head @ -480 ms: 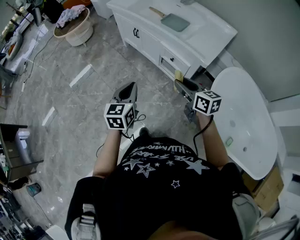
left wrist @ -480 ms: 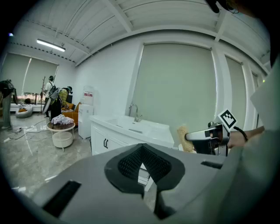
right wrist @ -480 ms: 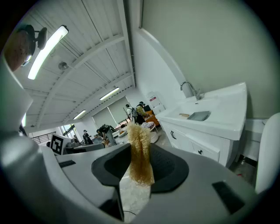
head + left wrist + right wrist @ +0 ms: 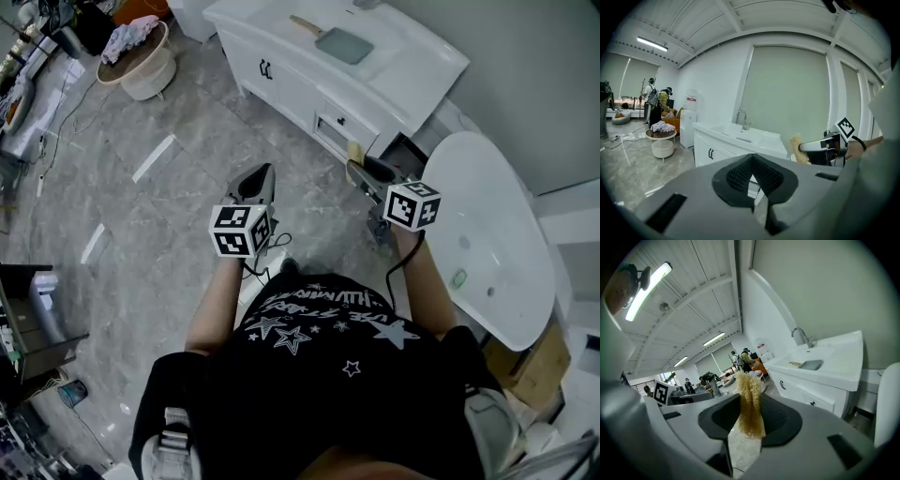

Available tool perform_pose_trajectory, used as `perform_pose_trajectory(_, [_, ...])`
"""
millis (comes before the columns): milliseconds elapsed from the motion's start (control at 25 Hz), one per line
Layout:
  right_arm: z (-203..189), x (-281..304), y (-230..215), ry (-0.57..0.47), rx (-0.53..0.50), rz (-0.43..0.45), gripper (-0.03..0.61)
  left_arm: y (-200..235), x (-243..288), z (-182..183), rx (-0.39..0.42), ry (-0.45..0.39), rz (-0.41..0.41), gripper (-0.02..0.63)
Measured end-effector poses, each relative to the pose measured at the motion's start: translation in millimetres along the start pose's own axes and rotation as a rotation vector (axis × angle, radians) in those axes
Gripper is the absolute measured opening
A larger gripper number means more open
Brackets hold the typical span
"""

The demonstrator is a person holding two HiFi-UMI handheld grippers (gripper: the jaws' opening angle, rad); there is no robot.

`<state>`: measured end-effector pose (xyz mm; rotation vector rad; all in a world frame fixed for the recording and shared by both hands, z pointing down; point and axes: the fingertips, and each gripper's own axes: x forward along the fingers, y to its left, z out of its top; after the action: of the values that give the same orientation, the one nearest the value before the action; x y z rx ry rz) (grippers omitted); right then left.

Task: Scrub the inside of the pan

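While both are held out over a grey marble floor, the left gripper is seen fully closed with nothing between its jaws, and a yellow fibrous scrubber is clamped in the right gripper. A grey pan is seen lying on the white sink unit, well apart from both

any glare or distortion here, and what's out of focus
Head view: evenly lit, sharp, no harsh glare. Left gripper view: fisheye bending, dark corners, shut left tongs soft. Right gripper view: same fisheye, ceiling lamp blown out, yellow scrubber fairly sharp.
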<state>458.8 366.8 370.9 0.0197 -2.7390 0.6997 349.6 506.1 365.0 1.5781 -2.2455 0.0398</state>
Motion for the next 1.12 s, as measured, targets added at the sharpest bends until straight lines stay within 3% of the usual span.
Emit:
perform_pose_trajectory(320, [-11, 46, 16, -0.009, 0.1, -0.006, 0.143, 37, -9, -12, 0.006, -0.002, -0.061, 0.008])
perform_pose_trajectory(680, [-15, 69, 22, 0.001, 0.113, -0.021, 0.147, 90, -18, 0, -0.01, -0.015, 0.014, 0.008])
perform_pose_trajectory(880, [-4, 109, -5, 0.007, 0.132, -0.015, 0.149, 123, 11, -4, -0.036, 0.007, 0.047, 0.008])
perform_pose_trajectory(1120, [9, 137, -32, 0.008, 0.15, -0.003, 0.149, 133, 28, 3, -0.035, 0.01, 0.058, 0.008])
